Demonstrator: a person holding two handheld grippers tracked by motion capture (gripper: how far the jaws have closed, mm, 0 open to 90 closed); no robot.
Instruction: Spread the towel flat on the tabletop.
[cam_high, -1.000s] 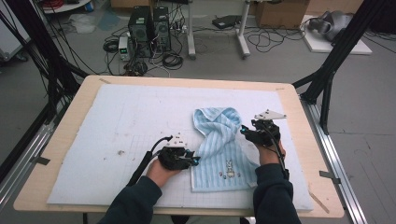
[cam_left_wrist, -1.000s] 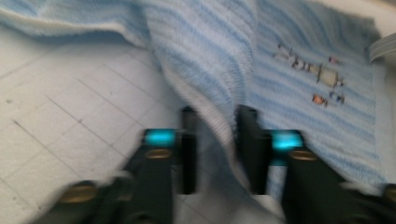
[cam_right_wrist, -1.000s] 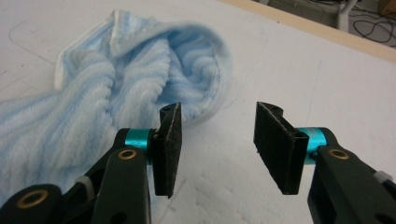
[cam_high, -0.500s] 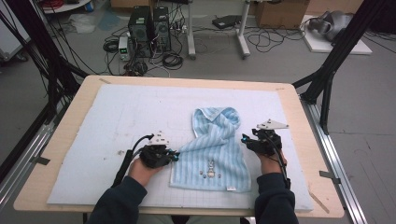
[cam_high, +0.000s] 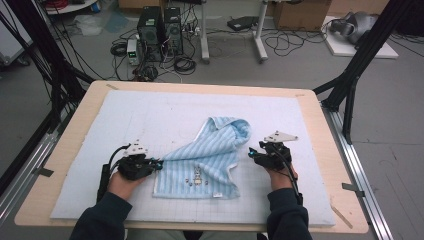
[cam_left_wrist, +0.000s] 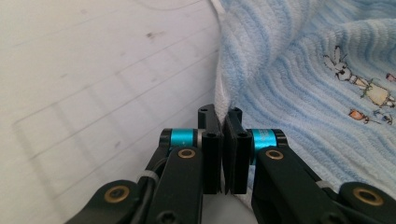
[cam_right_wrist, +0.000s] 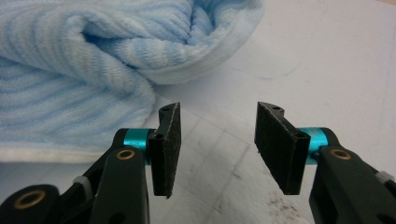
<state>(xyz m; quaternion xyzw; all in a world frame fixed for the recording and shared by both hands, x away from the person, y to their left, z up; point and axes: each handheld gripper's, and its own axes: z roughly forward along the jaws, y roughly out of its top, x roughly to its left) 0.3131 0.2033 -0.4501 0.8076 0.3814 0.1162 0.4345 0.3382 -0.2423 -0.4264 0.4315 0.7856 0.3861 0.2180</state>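
Pinching the striped towel's (cam_high: 205, 160) left edge, your left hand-held gripper (cam_left_wrist: 223, 122) is clamped shut. Your right hand-held gripper (cam_right_wrist: 215, 140) gapes empty beside the bunched end; spreading remains unfinished.

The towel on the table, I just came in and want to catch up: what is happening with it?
A person at the table is working a light blue striped towel with a hand-held gripper in each hand. The left hand-held gripper is shut on the towel's left edge, near the corner closest to the person. The right hand-held gripper is open with nothing between its jaws, just off the towel's right side. The far end of the towel is bunched and folded over; the near part lies flat on the white mat.
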